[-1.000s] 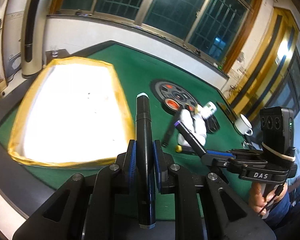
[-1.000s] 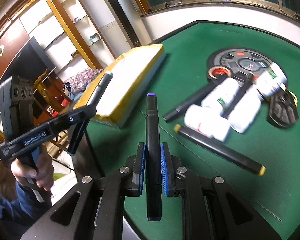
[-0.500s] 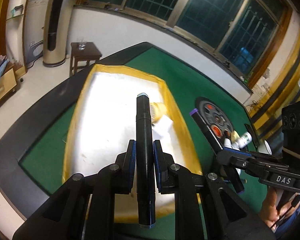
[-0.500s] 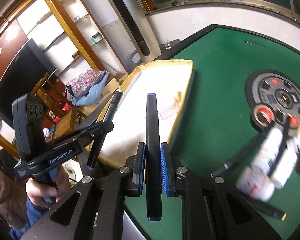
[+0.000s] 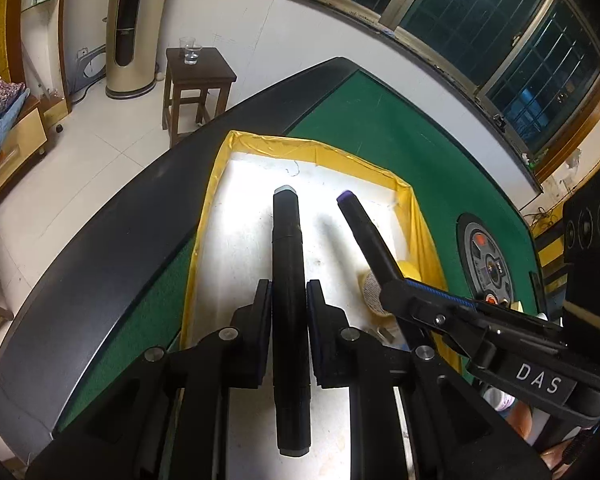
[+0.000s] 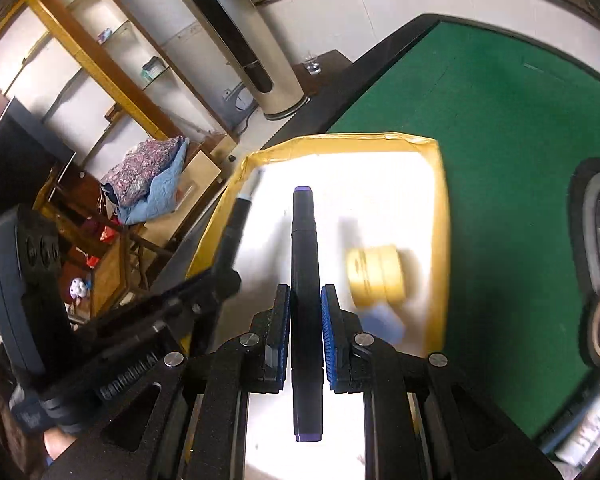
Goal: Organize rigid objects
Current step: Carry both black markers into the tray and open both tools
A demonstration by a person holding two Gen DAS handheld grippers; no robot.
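Because both markers are destined, by the look of it, for the same container, each gripper hangs over the yellow-rimmed tray point(image 5: 404, 184), tilted downward.

Item 1, grey-capped marker point(image 5: 286, 264): black cylinder, smooth matt plastic, stepped barrel, pale grey end caps. Clenched lengthwise in the left gripper point(image 5: 287, 336), blue ribbed pads pressing its sides, its tip over the tray's far half and short of the far edge. Held along the fingers, probably so that it can be laid flat on release.

Item 2, purple-capped marker point(image 6: 306, 276): same form, purple ends. Gripped likewise by the right gripper point(image 6: 306, 336), pads hard against the barrel, over the tray's middle.

Item 3, tray: shallow rectangular box, white scuffed floor, low walls wrapped in glossy yellow tape creased at the corners. It sits at the left edge of the green felt table point(image 6: 500, 120), touching the dark padded rail.

Item 4, yellow tape roll point(image 6: 376, 276): squat ring lying toward the tray's right wall; a blurred blue object point(image 6: 382, 322) just beside it cannot be identified.

Item 5, round grey weight plate point(image 5: 488, 256): rigid disc with red inserts, on the felt to the right of the tray, apart from it.

Judgement: transport stage, both markers above the tray, neither yet set down.
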